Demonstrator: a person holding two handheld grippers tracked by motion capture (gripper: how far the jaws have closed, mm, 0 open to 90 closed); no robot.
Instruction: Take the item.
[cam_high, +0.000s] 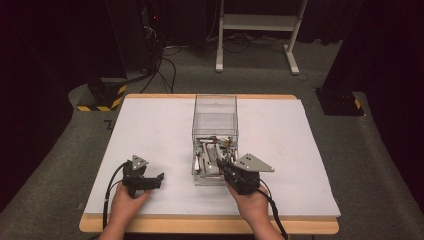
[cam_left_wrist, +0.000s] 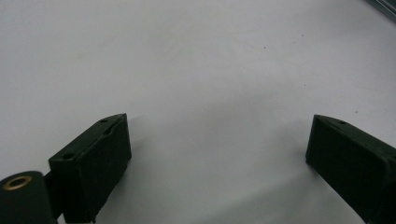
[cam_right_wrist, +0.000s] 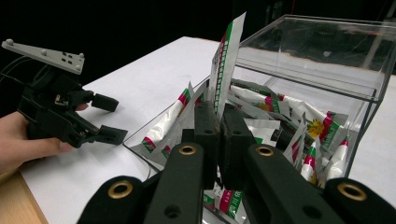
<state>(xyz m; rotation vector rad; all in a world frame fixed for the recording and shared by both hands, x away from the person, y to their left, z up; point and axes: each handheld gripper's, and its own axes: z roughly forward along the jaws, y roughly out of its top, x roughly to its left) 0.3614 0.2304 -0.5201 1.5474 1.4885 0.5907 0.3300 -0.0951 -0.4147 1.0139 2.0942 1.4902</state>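
A clear plastic box (cam_high: 215, 120) stands mid-table with several white sachets (cam_high: 212, 155) printed in red and green lying in its near end. My right gripper (cam_right_wrist: 219, 109) is shut on one sachet (cam_right_wrist: 227, 60), which stands upright above the box's near rim (cam_right_wrist: 154, 126); in the high view the right gripper (cam_high: 227, 167) is at the box's near right corner. My left gripper (cam_high: 156, 179) rests low over the white table to the left of the box, open, with bare table between its fingers (cam_left_wrist: 95, 161).
The white sheet (cam_high: 150, 130) covers the wooden table (cam_high: 210, 225). A white stand's legs (cam_high: 255, 45), cables and black posts with yellow-black bases (cam_high: 102, 97) stand on the floor behind the table.
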